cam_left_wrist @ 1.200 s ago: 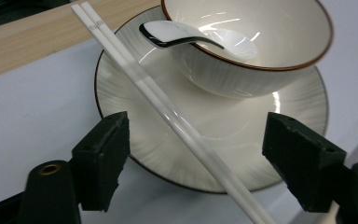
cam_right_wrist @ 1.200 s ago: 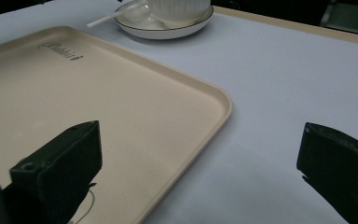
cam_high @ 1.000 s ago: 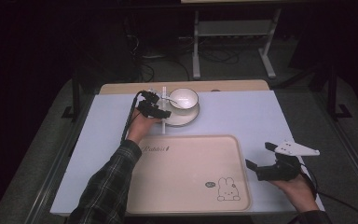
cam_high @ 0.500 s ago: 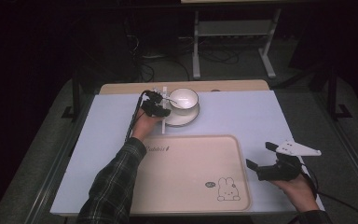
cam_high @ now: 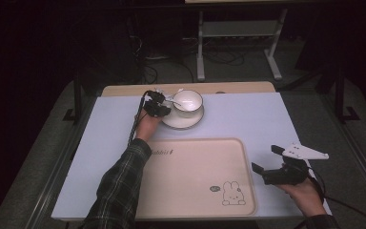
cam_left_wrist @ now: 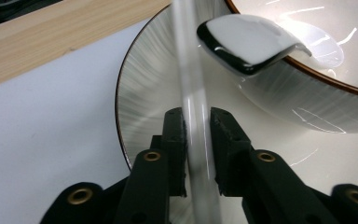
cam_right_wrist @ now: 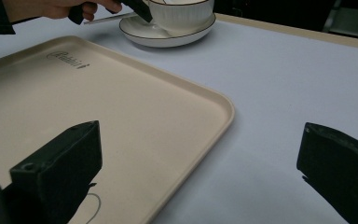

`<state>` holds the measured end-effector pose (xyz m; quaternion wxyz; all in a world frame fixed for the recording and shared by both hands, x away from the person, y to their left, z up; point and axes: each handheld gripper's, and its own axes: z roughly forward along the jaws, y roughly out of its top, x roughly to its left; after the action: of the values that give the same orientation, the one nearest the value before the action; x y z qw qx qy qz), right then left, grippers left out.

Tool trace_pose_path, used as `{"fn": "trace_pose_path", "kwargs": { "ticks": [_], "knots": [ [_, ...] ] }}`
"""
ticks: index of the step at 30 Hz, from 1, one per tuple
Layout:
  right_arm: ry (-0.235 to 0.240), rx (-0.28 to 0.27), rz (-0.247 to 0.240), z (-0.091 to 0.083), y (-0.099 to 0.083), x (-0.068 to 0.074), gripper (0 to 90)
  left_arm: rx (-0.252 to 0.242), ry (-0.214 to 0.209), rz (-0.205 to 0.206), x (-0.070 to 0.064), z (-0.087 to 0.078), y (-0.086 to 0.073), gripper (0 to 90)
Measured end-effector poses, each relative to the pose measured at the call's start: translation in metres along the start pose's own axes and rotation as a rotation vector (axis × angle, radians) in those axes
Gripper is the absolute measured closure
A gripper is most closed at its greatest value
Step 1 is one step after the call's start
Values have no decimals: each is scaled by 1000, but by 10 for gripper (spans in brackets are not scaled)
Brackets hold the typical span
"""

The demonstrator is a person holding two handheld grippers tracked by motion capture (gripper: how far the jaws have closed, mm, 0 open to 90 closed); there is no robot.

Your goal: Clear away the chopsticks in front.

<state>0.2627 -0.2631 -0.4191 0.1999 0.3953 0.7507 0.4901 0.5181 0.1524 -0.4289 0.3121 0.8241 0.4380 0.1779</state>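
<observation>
Spoon (cam_left_wrist: 200,140) pinched in left tool (cam_left_wrist: 196,122) over saucer (cam_left_wrist: 144,93) — forearm outstretched; right tool (cam_high: 269,160) spread, low beside tray (cam_high: 195,191).

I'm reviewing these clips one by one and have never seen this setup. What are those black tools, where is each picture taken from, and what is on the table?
A person sits at a table holding black hand-held tongs in each hand; there is no robot arm. The high view looks down from above. Each of the other two pictures comes from a camera riding on one of the tongs, looking along its jaws.

On the pale table lie a beige plastic tray with a rabbit drawing and a white ribbed cup on a white saucer.

The left tongs are shut on the handle of a shiny metal spoon, whose bowl rests on the cup's rim. The right tongs are open, holding nothing, beside the tray.
</observation>
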Motion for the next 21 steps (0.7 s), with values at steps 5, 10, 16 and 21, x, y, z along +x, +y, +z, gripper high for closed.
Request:
{"fn": "trace_pose_path", "kwargs": {
  "ticks": [5, 10, 16, 21],
  "knots": [
    [2, -3, 1, 0, 0, 0, 0, 10, 3, 10, 0, 0, 1, 778],
    [2, -3, 0, 0, 0, 0, 0, 11, 0, 6, 1, -1, 1, 766],
    [0, -1, 0, 0, 0, 1, 0, 6, -6, 11, 3, -11, 1, 631],
    [0, 2, -3, -1, 0, 2, 0, -6, -27, 19, 9, -35, -4, 600]
  ]
}}
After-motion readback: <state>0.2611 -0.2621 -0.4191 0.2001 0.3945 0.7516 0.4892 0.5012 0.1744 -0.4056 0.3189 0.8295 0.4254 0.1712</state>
